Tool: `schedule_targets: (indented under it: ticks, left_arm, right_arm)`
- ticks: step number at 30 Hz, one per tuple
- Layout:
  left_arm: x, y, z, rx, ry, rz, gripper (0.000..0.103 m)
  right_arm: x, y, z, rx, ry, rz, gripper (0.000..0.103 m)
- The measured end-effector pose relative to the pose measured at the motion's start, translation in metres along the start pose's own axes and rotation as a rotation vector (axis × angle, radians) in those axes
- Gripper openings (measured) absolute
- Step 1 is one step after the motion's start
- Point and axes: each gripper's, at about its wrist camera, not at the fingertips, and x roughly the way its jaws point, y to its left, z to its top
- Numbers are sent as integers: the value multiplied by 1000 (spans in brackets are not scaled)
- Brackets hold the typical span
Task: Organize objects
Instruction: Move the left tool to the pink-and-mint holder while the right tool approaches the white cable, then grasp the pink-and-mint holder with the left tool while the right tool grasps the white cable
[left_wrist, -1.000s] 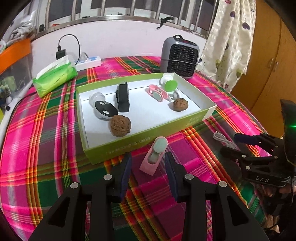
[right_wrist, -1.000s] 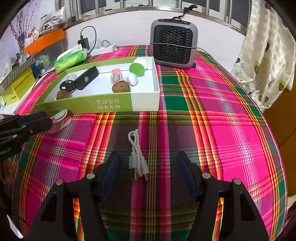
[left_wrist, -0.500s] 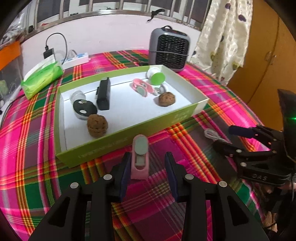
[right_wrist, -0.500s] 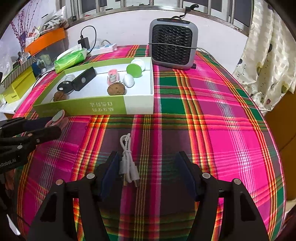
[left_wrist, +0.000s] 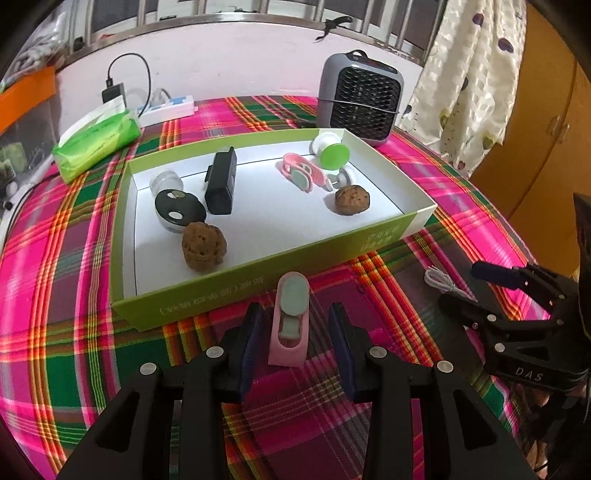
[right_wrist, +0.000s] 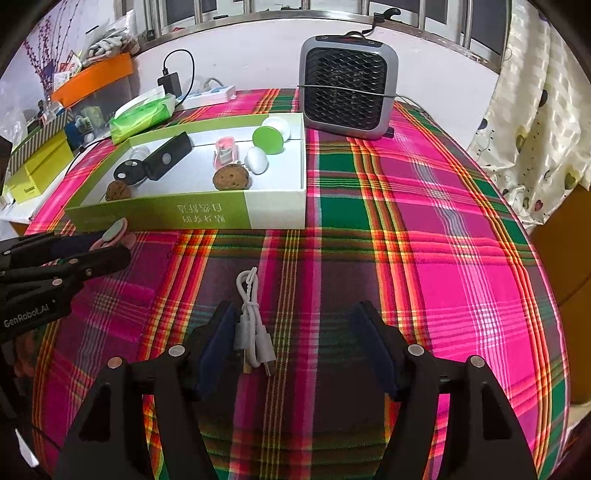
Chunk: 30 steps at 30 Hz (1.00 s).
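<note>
Pre-grasp step. Left hand-held gripper (left_wrist: 295, 328) released, straddles pink clip (left_wrist: 290, 321) on counter (right_wrist: 424, 258) beside box (left_wrist: 258, 284). Right hand-held gripper (right_wrist: 291, 343) jaws opening around white cable (right_wrist: 253, 321), pads clear. Next: clench, lift into box.

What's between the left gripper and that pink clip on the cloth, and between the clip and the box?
Nothing blocks the left gripper: the pink clip already lies between its open fingers, untouched. Between the clip and the box stands only the box's own green front wall, so the clip would likely need lifting over it.
</note>
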Motion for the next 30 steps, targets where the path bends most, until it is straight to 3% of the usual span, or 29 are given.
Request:
schedule_targets:
  ticks: [5, 17, 24, 30]
  left_arm:
    - [0, 2, 0, -22, -2, -11, 34]
    - [-1, 4, -3, -23, 1, 21, 19]
    - [-2, 4, -3, -28, 0, 18, 17]
    - [-2, 4, -3, -29, 0, 18, 17]
  right_arm:
    - [-1, 1, 0, -2, -2, 0, 67]
    - [-4, 7, -1, -26, -15, 29, 36]
    - [-6, 8, -2, -29, -17, 36, 24]
    - [-6, 8, -2, -28, -17, 36, 20]
